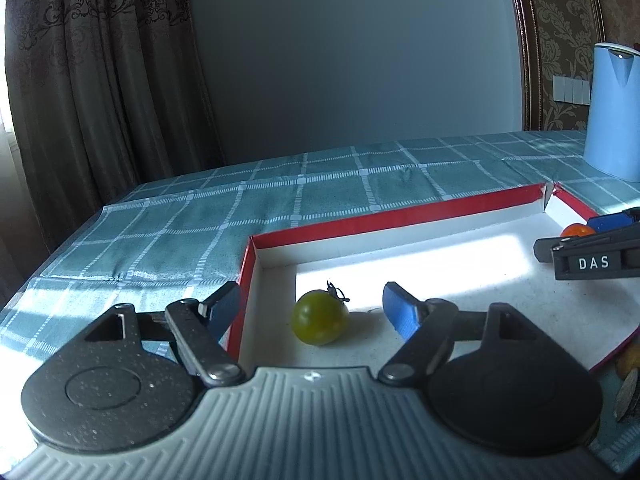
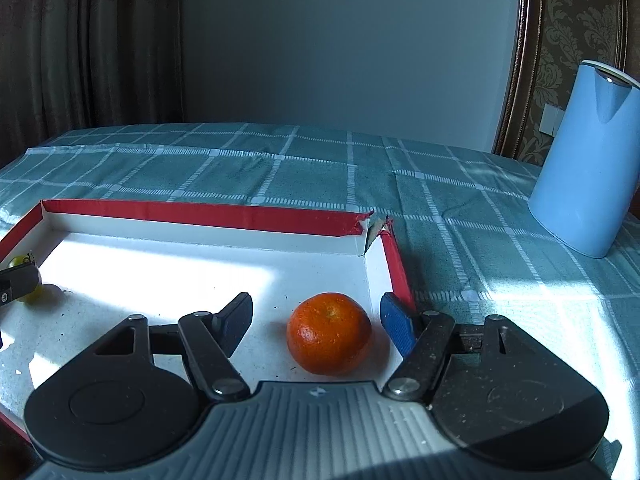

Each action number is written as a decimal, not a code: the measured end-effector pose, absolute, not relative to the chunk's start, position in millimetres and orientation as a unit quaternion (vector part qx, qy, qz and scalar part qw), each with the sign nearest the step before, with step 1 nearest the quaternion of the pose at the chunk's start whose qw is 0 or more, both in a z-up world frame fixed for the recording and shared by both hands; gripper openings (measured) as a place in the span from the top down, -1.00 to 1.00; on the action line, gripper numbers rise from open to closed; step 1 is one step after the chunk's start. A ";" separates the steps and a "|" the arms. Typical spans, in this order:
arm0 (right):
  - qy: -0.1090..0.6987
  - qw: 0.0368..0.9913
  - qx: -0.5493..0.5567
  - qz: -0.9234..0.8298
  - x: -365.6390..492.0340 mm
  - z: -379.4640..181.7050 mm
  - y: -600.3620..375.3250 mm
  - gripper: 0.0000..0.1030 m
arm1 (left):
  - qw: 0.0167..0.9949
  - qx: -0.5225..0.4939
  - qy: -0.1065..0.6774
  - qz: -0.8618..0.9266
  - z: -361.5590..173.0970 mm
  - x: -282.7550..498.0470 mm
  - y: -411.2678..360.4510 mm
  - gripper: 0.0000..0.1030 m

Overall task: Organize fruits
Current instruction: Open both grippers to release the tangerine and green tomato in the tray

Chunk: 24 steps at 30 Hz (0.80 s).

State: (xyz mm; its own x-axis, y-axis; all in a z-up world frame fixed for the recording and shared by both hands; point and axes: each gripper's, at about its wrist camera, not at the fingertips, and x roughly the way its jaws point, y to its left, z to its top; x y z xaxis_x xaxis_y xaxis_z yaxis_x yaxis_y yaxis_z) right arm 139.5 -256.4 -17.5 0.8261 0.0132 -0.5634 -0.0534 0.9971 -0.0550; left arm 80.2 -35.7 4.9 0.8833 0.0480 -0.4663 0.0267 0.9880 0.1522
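On the checked tablecloth [image 2: 320,168] sits a red-rimmed box [image 2: 200,214], where the left gripper [image 1: 310,306] gapes wide around a green tomato [image 1: 319,317] and the right gripper [image 2: 316,320] likewise around an orange [image 2: 329,333]; either round fruit might roll if nudged off-centre.

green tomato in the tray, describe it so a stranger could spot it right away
On the checked tablecloth lies a red-edged white tray. Near its left corner sits the green tomato, between the open left gripper fingers. Unlike the mandarin, it is olive-green with a dark stem.
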 end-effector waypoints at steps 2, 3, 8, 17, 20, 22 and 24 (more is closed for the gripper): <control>0.292 0.956 -0.029 0.018 137.2 -16.5 -258.6 -0.38 | 0.967 0.080 0.242 0.010 4.1 77.8 -35.2 -0.53; 0.290 0.956 -0.028 0.018 136.2 -16.1 -259.1 -0.38 | 0.967 0.080 0.241 0.012 3.6 75.3 -34.0 -0.57; 0.283 0.958 -0.031 0.019 130.1 -17.4 -259.2 -0.39 | 0.970 0.073 0.229 0.023 4.5 63.6 -27.1 -0.82; 0.259 0.965 -0.019 0.014 111.1 -14.6 -262.5 -0.40 | 0.972 0.039 0.232 0.022 6.6 40.8 -6.1 -0.89; 0.251 0.968 -0.001 0.019 101.9 -12.3 -269.0 -0.40 | 0.972 0.022 0.231 0.025 7.7 28.5 4.3 -0.92; 0.252 0.968 0.007 0.023 97.1 -12.0 -271.6 -0.40 | 0.972 0.011 0.232 0.025 7.6 20.5 11.5 -0.94; 0.249 0.968 0.008 0.024 91.7 -11.6 -272.2 -0.40 | 0.972 0.010 0.232 0.025 6.8 12.7 16.9 -0.94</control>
State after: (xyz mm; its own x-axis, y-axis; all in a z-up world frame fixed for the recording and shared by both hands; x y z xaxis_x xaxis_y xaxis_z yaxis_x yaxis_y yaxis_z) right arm 91.7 -272.2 -11.6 0.8744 0.0514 -0.4825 -0.0430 0.9987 0.0284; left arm 12.7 16.9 6.8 0.8912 0.0535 -0.4505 -0.0447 0.9985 0.0303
